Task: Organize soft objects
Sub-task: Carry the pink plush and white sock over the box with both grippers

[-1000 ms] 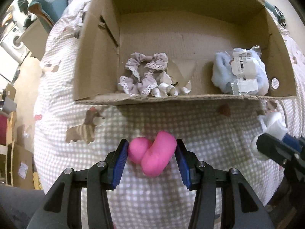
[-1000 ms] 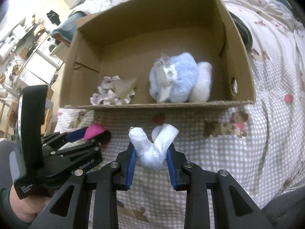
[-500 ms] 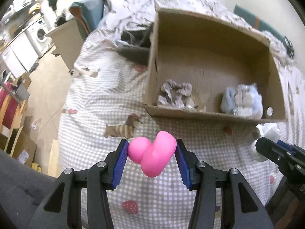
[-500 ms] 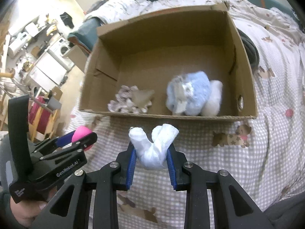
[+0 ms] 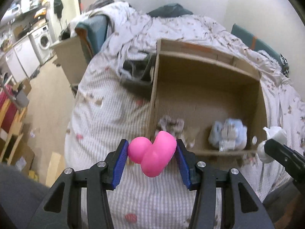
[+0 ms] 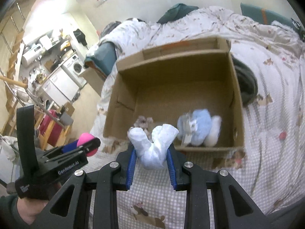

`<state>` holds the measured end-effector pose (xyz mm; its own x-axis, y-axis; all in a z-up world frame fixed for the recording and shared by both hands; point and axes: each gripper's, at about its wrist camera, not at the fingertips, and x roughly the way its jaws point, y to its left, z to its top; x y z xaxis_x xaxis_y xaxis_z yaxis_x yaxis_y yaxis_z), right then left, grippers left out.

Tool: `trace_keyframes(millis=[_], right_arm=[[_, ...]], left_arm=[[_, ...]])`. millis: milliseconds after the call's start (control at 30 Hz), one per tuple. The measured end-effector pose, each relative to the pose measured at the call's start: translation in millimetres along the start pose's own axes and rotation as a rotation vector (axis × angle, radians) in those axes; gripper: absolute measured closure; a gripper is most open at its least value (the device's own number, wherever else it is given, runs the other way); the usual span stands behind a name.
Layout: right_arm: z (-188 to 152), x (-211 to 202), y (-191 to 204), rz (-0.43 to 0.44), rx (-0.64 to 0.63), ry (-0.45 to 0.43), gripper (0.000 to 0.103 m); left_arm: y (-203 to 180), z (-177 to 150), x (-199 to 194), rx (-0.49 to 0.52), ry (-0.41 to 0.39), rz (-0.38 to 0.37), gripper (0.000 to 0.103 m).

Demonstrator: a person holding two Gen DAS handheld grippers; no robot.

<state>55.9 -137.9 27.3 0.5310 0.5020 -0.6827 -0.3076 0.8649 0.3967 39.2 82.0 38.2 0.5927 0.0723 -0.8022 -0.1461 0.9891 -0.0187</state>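
Observation:
My left gripper [image 5: 151, 159] is shut on a pink soft toy [image 5: 152, 155] and holds it in the air in front of the open cardboard box [image 5: 207, 87]. My right gripper [image 6: 152, 157] is shut on a white folded sock [image 6: 152, 145], also raised before the box [image 6: 171, 70]. Inside the box lie a lilac lace scrunchie [image 5: 172, 123] and a pale blue fluffy bundle in plastic wrap [image 5: 227, 134], which also shows in the right wrist view [image 6: 200, 128]. The left gripper shows at the left of the right wrist view [image 6: 89, 147].
The box sits on a bed with a checked, bear-print cover [image 6: 270, 133]. A dark garment [image 6: 246, 82] lies to the box's right. Left of the bed are floor, a washing machine [image 5: 43, 40], shelves and cartons.
Both grippers have risen and pulled back from the box, still holding their items. The box now looks smaller and farther, and more of the room shows.

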Motion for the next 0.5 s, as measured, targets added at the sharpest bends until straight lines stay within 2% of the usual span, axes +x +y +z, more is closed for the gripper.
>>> trace_keyframes(millis=[233,333,500], right_arm=[[39,-1,-4,-0.008,-0.018,-0.038,0.071],[54,10,-10,-0.016,-0.024,-0.048,0.071],[55,40,-39,-0.051,0.051,-0.023,0.071]], left_arm=[[-8,46,11,0.033,-0.062,-0.004,0.057],[-16,60,23,0.047,-0.068,-0.036,0.057],[-32,59,46,0.110,-0.101,-0.028,0.057]])
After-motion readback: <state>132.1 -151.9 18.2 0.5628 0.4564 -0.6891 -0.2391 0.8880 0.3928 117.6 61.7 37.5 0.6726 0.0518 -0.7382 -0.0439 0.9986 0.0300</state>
